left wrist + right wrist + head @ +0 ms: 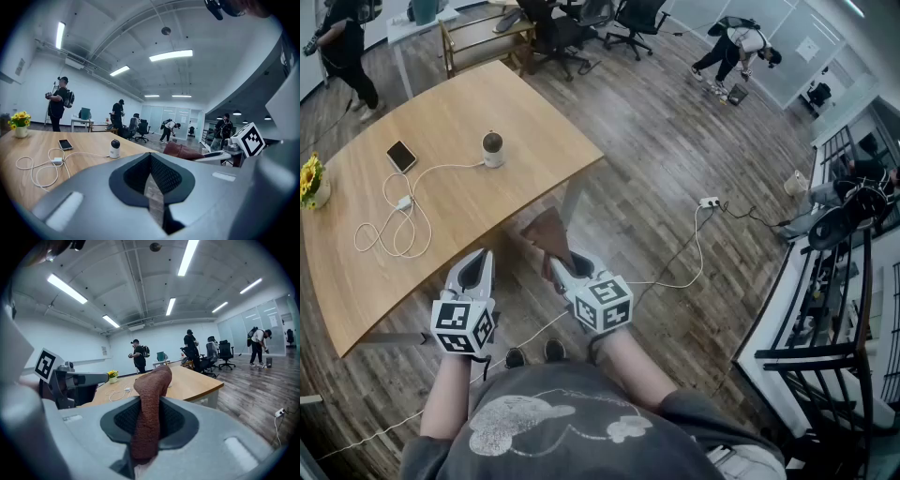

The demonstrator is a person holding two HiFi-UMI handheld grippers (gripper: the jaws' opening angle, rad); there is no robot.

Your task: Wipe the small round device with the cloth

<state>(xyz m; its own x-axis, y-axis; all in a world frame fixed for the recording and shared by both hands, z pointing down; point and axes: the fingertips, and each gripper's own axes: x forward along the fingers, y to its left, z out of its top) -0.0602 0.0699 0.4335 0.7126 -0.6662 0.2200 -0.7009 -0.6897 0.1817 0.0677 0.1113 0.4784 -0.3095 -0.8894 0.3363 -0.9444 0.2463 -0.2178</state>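
Observation:
The small round device [492,148] is white with a dark top and stands on the wooden table [525,112], a white cable running from it. From the left gripper view the device [115,148] lies ahead and to the left. My right gripper [556,266] is shut on a brown cloth [548,231], held off the table's near edge above the floor. In its own view the cloth [149,404] stands up between the jaws of the right gripper [145,430]. My left gripper [477,258] hovers over the table's front edge, shut and holding nothing [152,187].
A phone [401,156], a coiled white cable [394,220] with a charger, and a pot of yellow flowers [310,181] lie on the table's left part. Office chairs [562,28] stand beyond the table. People [733,47] move about far off. A power cable [694,244] crosses the floor.

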